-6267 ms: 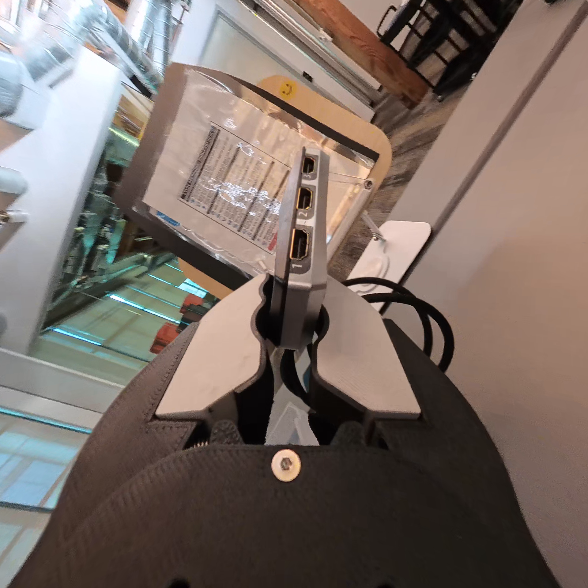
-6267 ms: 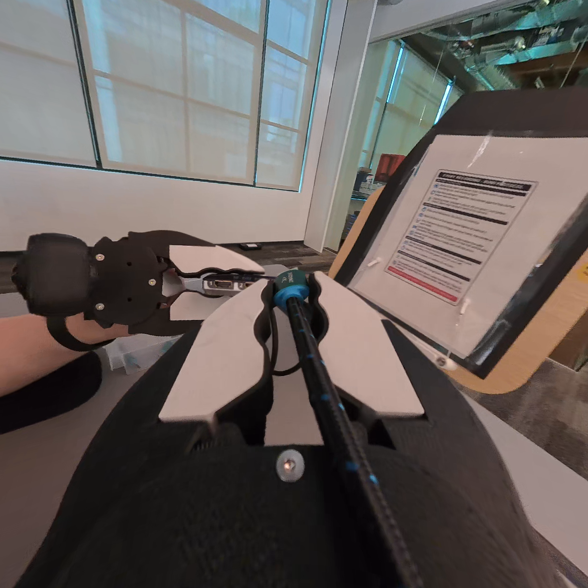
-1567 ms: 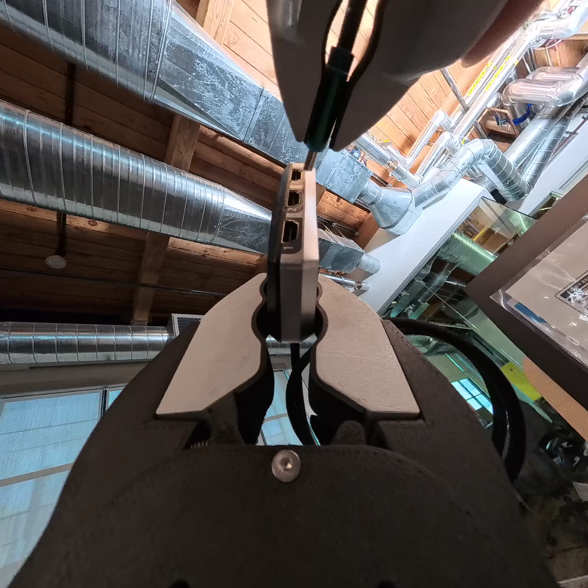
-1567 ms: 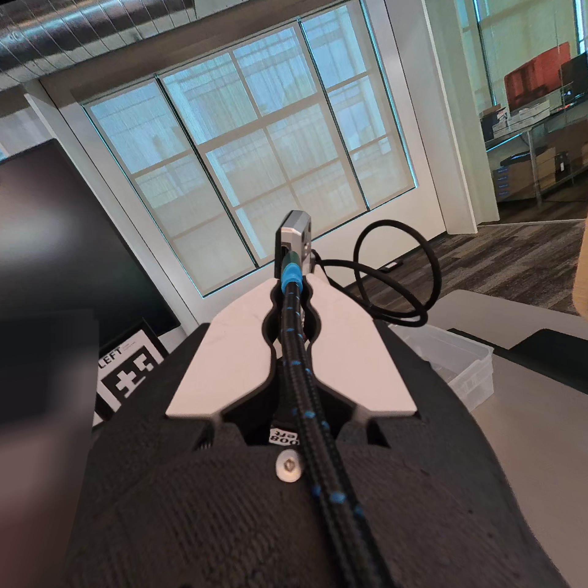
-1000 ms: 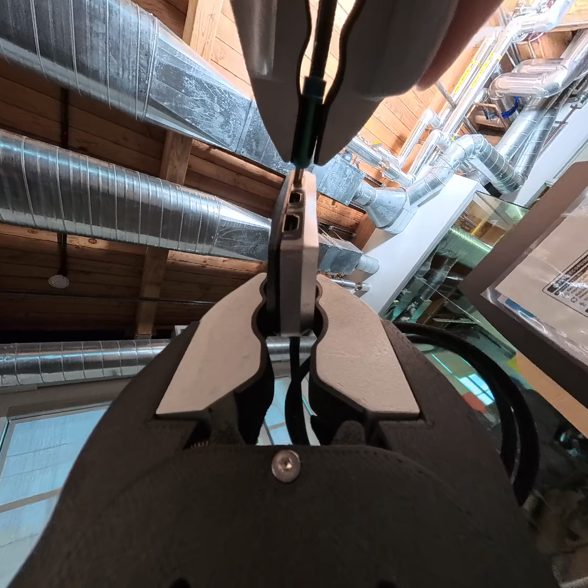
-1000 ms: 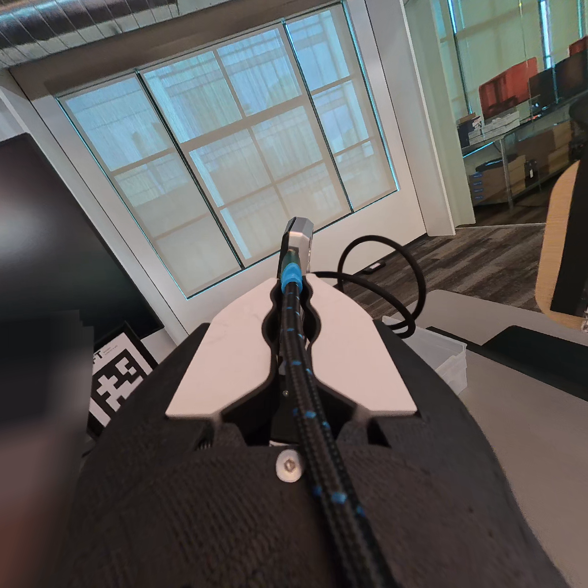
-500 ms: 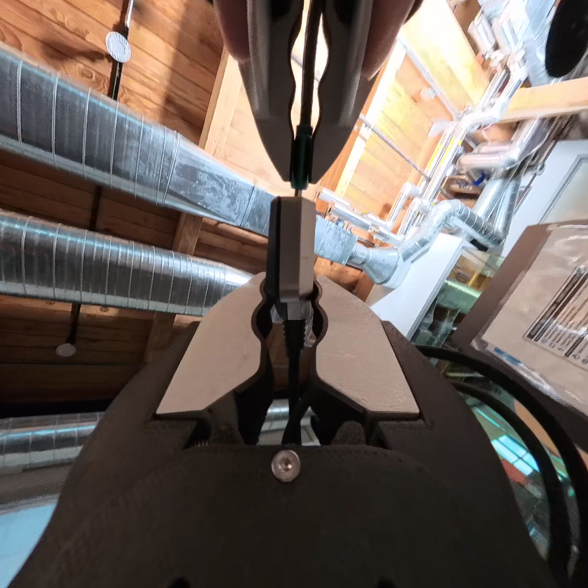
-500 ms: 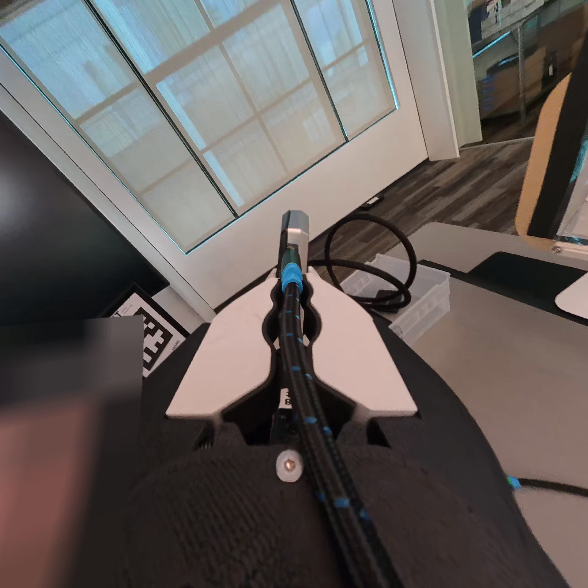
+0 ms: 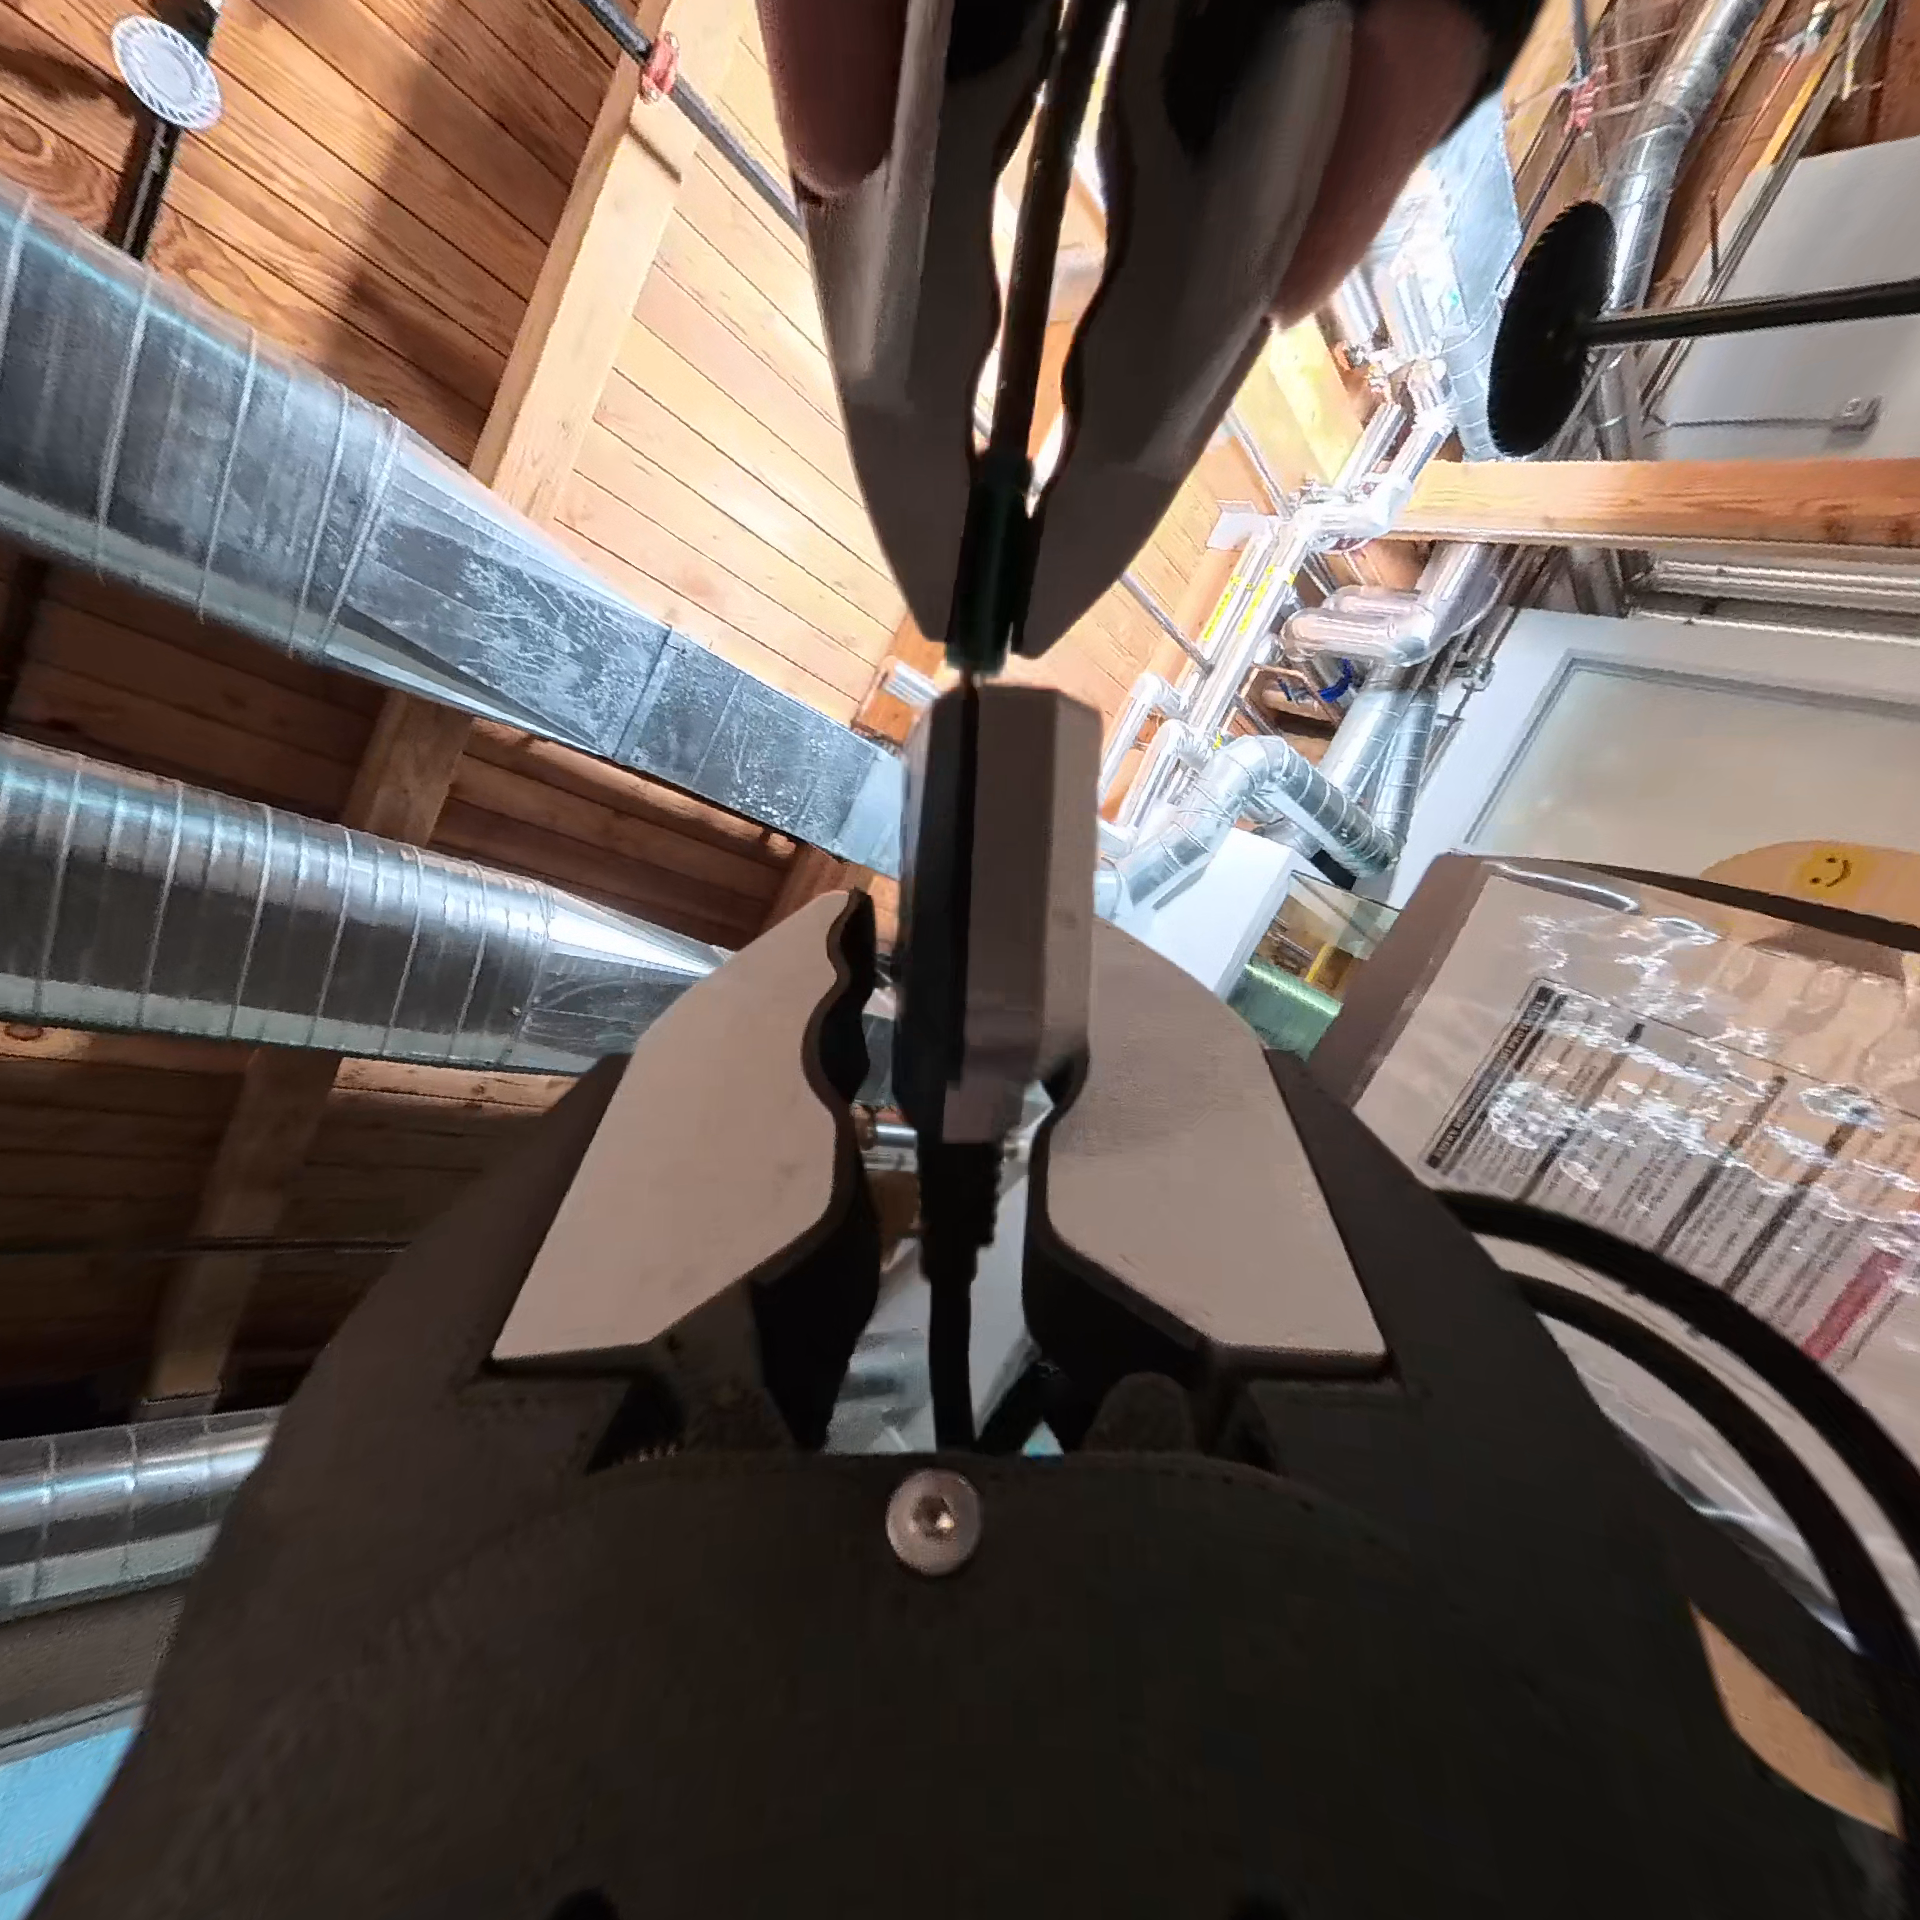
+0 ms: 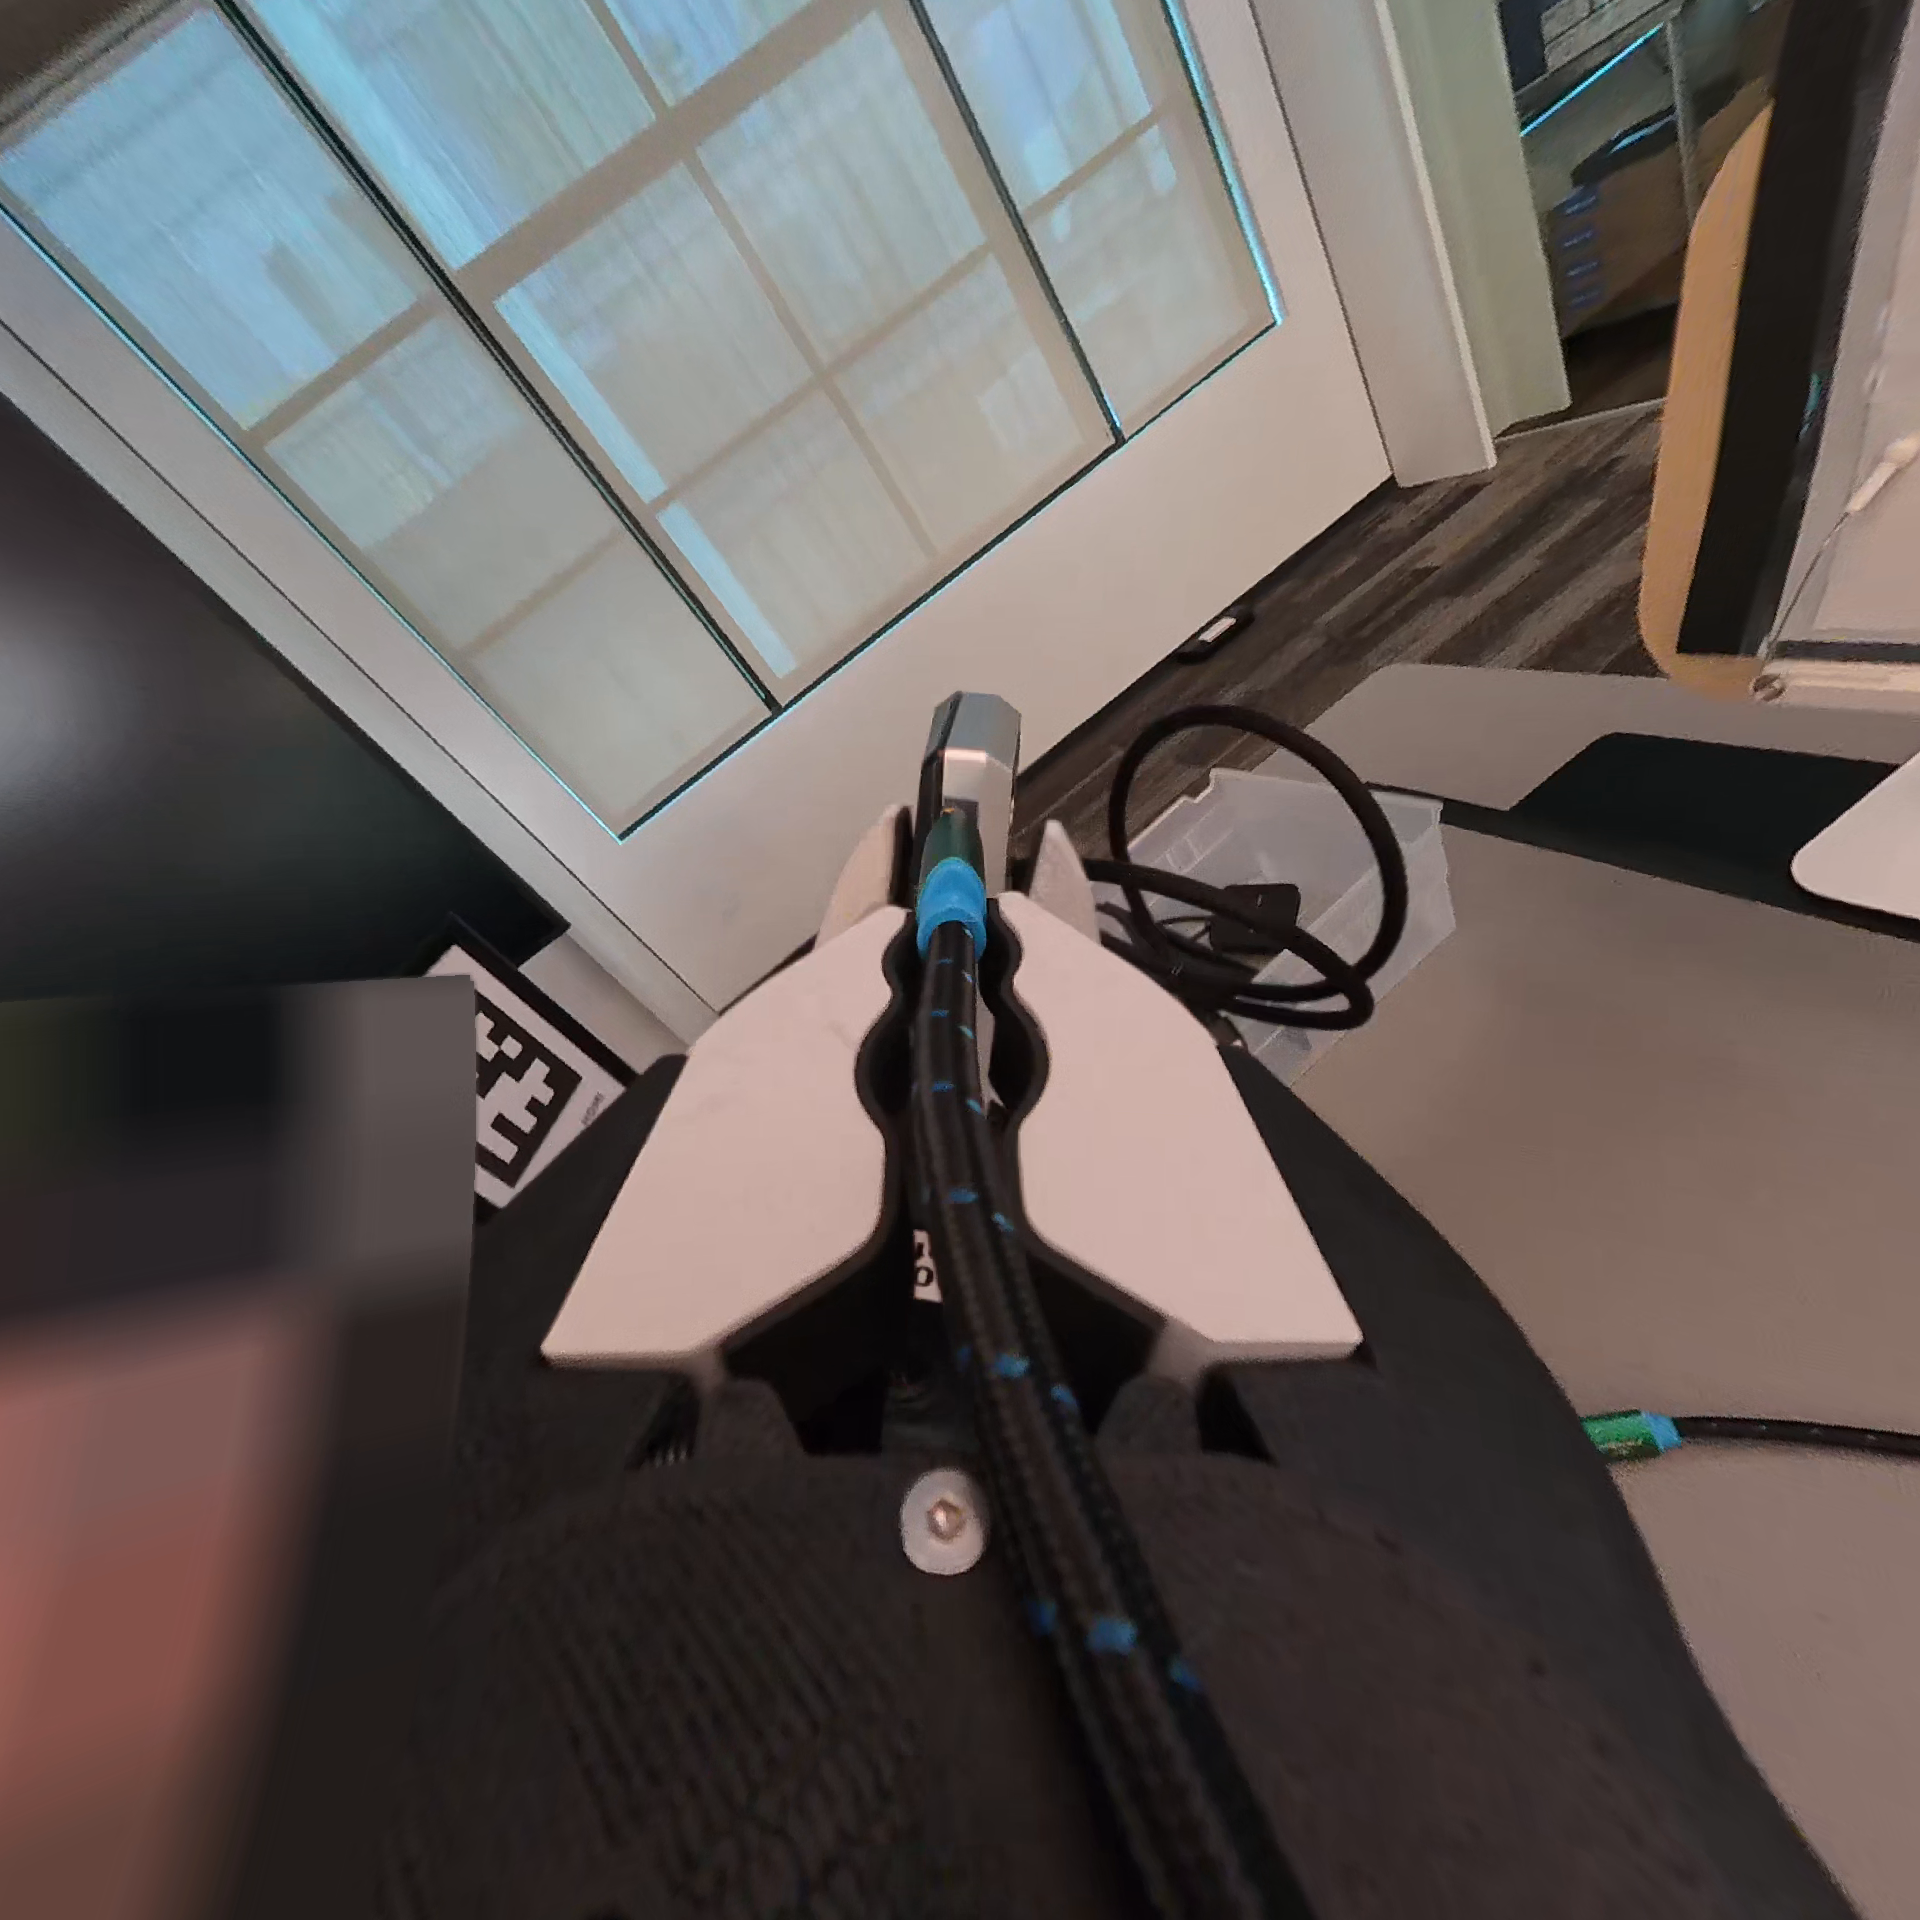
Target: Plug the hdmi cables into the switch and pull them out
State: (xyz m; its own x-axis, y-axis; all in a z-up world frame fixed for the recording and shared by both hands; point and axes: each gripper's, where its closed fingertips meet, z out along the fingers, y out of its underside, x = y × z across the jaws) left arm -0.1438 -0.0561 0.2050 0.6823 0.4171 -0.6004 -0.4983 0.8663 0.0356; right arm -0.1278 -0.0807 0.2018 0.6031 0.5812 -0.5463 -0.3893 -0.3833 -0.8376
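My left gripper (image 9: 977, 997) is shut on the lower end of a grey HDMI switch (image 9: 1023, 862), held upright and seen edge-on. My right gripper (image 9: 982, 623) comes in from above, shut on a braided black-and-blue HDMI cable (image 10: 961, 1091) just behind its green plug (image 10: 951, 836). The plug's tip meets the switch's (image 10: 977, 753) end port; how deep it sits is hidden. The left gripper's fingertips (image 10: 868, 868) show behind my right gripper (image 10: 948, 914). The switch's own black cable (image 9: 951, 1320) runs back between the left fingers.
A coiled black cable (image 10: 1262, 883) hangs over a clear plastic bin (image 10: 1382, 873) on the grey table (image 10: 1558, 1143). A second cable with a green plug (image 10: 1621, 1437) lies at the right. A framed sheet (image 9: 1662, 1091) stands to the right. A black mat (image 10: 1714, 800) lies behind.
Both grippers have tilted together: the switch has turned edge-on to the left camera, hiding its ports. The right view has swung down toward the table. The plug stays at the switch's end port.
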